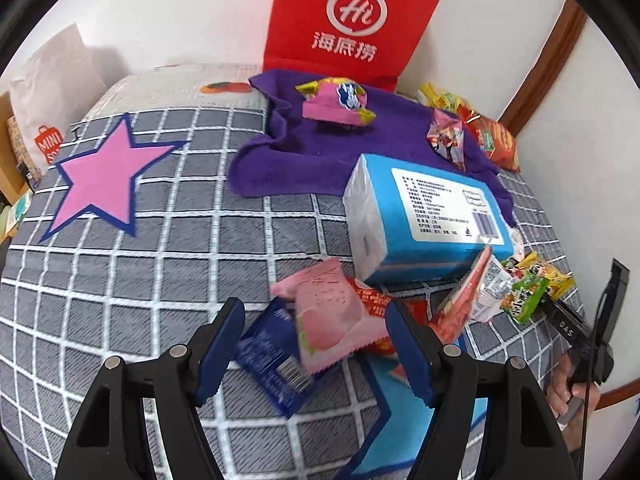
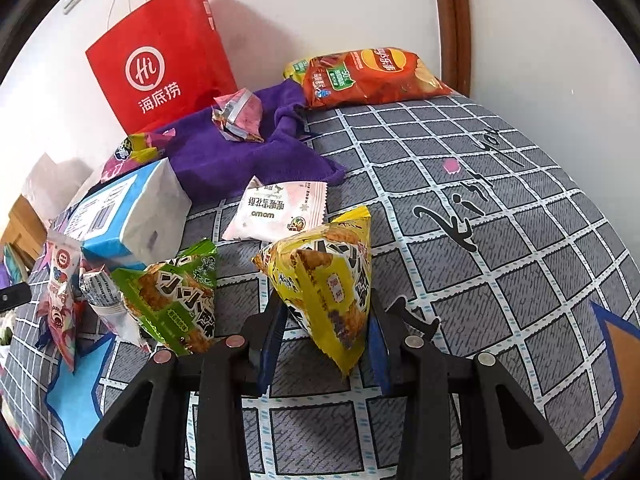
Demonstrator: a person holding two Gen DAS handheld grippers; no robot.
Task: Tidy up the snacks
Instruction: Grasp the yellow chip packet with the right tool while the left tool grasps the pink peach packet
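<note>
The blue tissue pack (image 1: pixel 428 220) lies on the grey checked bedspread (image 1: pixel 140 280) and serves as the landmark for the scattered snacks. Just in front of the pack, the left gripper (image 1: pixel 316 344) hangs with its 2 blue-padded jaws spread apart; a pink peach-print snack packet (image 1: pixel 336 320) and a dark blue packet (image 1: pixel 272 356) lie between and below them, and the pads do not press on either. To the right of the tissue pack, the right gripper (image 2: pixel 324 332) is clenched on a yellow pyramid-shaped snack bag (image 2: pixel 324 276), whose lower end sits pinched between the blue pads. A green snack bag (image 2: pixel 176 300) of the same kind lies between that yellow bag and the tissue pack, and a white wrapped snack (image 2: pixel 280 210) lies just beside the pack's right end. Behind the tissue pack a purple towel (image 1: pixel 328 152) is spread out, carrying a pink and yellow packet (image 1: pixel 336 106). Farther behind, against the white wall, a red paper bag (image 1: pixel 352 20) stands upright, and an orange chip bag (image 2: pixel 372 76) lies at the towel's right edge.
</note>
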